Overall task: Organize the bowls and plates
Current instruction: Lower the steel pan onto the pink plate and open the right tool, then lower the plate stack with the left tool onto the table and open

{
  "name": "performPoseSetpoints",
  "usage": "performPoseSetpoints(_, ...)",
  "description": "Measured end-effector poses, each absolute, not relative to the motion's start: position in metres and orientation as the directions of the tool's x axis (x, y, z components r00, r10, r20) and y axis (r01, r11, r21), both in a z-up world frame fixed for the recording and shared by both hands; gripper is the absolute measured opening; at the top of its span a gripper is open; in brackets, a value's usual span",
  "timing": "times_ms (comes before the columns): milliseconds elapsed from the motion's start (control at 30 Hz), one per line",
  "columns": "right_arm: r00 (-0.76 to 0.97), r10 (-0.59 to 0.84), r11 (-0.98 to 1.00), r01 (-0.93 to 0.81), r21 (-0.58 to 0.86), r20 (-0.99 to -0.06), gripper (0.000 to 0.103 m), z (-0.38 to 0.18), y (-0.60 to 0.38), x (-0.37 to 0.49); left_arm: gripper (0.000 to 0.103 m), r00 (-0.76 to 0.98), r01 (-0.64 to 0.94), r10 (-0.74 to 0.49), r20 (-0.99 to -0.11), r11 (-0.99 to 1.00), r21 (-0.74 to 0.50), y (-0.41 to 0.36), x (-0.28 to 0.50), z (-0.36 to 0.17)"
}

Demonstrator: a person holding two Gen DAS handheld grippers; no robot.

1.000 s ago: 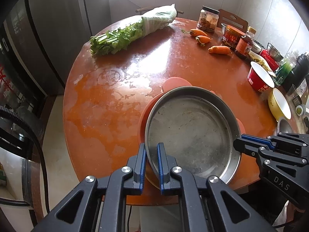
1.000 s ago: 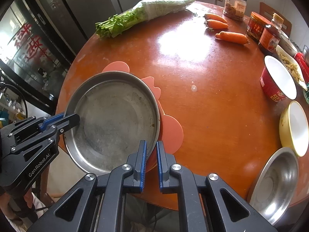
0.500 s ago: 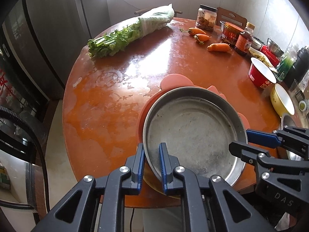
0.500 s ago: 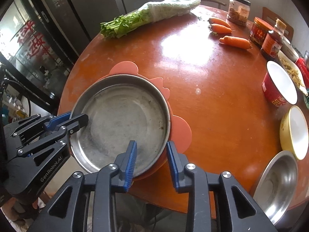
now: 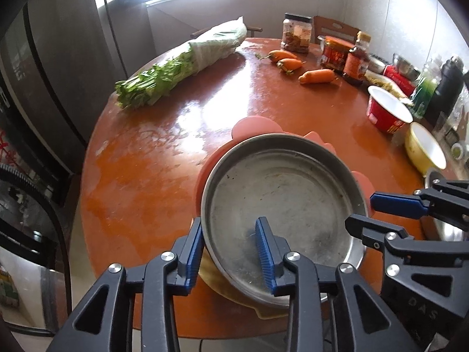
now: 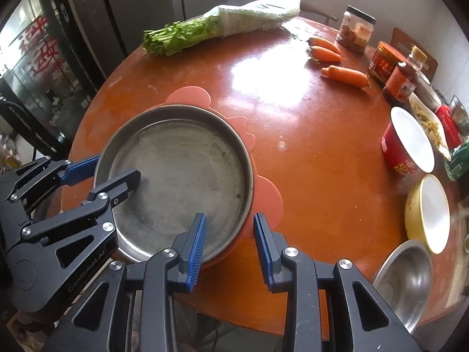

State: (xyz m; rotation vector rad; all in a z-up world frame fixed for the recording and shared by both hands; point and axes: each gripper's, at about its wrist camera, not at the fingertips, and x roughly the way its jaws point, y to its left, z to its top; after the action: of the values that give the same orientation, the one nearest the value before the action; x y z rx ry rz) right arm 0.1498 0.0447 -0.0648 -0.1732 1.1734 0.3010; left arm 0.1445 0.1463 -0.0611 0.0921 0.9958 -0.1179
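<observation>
The steel pan [image 5: 281, 202] is set on the pink plate [image 6: 268, 196] at the worktop's [image 6: 307, 146] near edge. It is being released: the left claw [image 5: 230, 252] is opening astride its rim, the right claw [image 6: 230, 248] stands spread. Next, probably a bowl [image 6: 428, 211] right of the pan must be fetched.

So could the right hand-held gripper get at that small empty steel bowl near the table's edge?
Probably yes. The right hand-held gripper stands open, holding nothing, and the small steel bowl sits just beside it at the table edge, with nothing between them.
</observation>
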Motion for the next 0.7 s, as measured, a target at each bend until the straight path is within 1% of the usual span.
performPoseSetpoints(67, 0.356, 0.117, 0.953, -0.303, 0.004, -0.927, 0.035, -0.066, 0.039, 0.153, 0.035, 0.53, 0.152, -0.099, -0.842, 0.988, -0.02, 0.146, 0.147, -0.061)
performPoseSetpoints(167, 0.353, 0.115, 0.958, -0.286, 0.01, -0.929, 0.035, -0.067, 0.03, 0.155, 0.036, 0.533, 0.149, -0.098, -0.84, 0.989, -0.021, 0.141, 0.15, -0.062)
performPoseSetpoints(333, 0.342, 0.124, 0.964, -0.264, 0.031, -0.931, 0.038, -0.07, 0.019, 0.159, 0.036, 0.534, 0.141, -0.117, -0.837, 0.989, -0.048, 0.138, 0.156, -0.063)
performPoseSetpoints(500, 0.346, 0.109, 0.965, -0.262, 0.016, -0.932, 0.039, -0.069, 0.018, 0.162, 0.039, 0.528, 0.163, -0.122, -0.841, 0.986, -0.041, 0.132, 0.16, -0.065)
performPoseSetpoints(700, 0.345, 0.103, 0.969, -0.248, 0.015, -0.933, 0.04, -0.07, 0.013, 0.168, 0.04, 0.523, 0.169, -0.128, -0.842, 0.985, -0.045, 0.124, 0.167, -0.066)
